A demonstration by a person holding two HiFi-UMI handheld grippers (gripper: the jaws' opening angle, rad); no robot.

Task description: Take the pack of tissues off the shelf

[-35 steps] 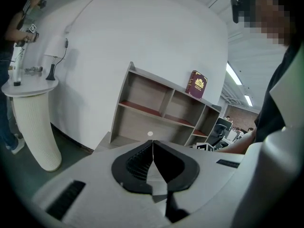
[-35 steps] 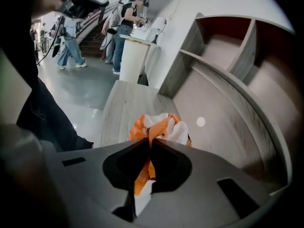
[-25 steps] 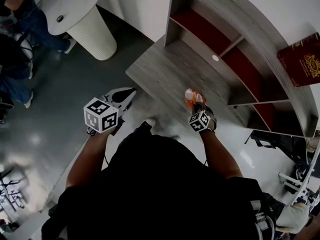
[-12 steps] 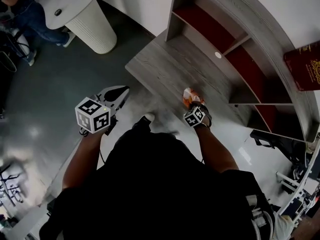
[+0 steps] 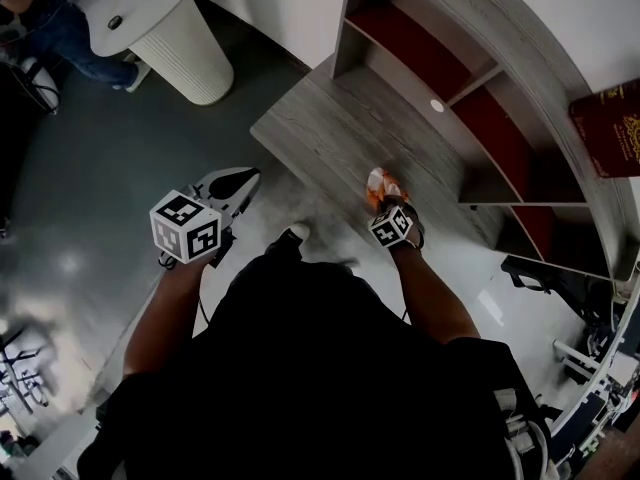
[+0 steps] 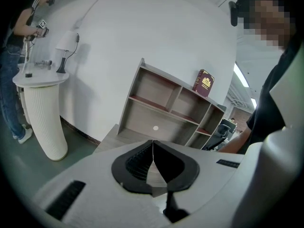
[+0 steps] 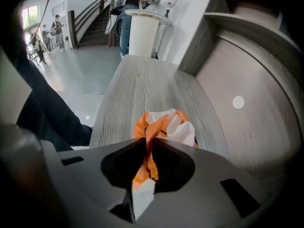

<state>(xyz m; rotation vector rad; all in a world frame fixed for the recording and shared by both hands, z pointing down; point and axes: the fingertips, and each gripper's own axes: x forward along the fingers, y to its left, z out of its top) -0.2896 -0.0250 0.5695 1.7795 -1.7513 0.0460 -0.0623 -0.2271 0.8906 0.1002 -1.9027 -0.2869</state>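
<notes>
The pack of tissues [image 5: 380, 184], orange and white, lies crumpled low over the grey wooden platform [image 5: 320, 133] in front of the shelf unit [image 5: 470, 98]. My right gripper [image 5: 386, 201] has the pack's orange wrapper [image 7: 164, 126] pinched between its jaws, which are opening; in the right gripper view [image 7: 149, 146] the wrapper still runs down through the narrow gap. My left gripper [image 5: 248, 178] hangs off the platform's left edge over the floor, shut with nothing in it [image 6: 153, 145].
A dark red book [image 5: 607, 128] stands on top of the shelf unit. A white ribbed pedestal [image 5: 170, 48] stands at the upper left, with a person [image 5: 45, 18] beside it. A black office chair [image 5: 550, 278] sits at the right.
The left gripper has drifted slightly left. The right gripper, with the pack in its jaws, has stayed almost in place over the platform.
</notes>
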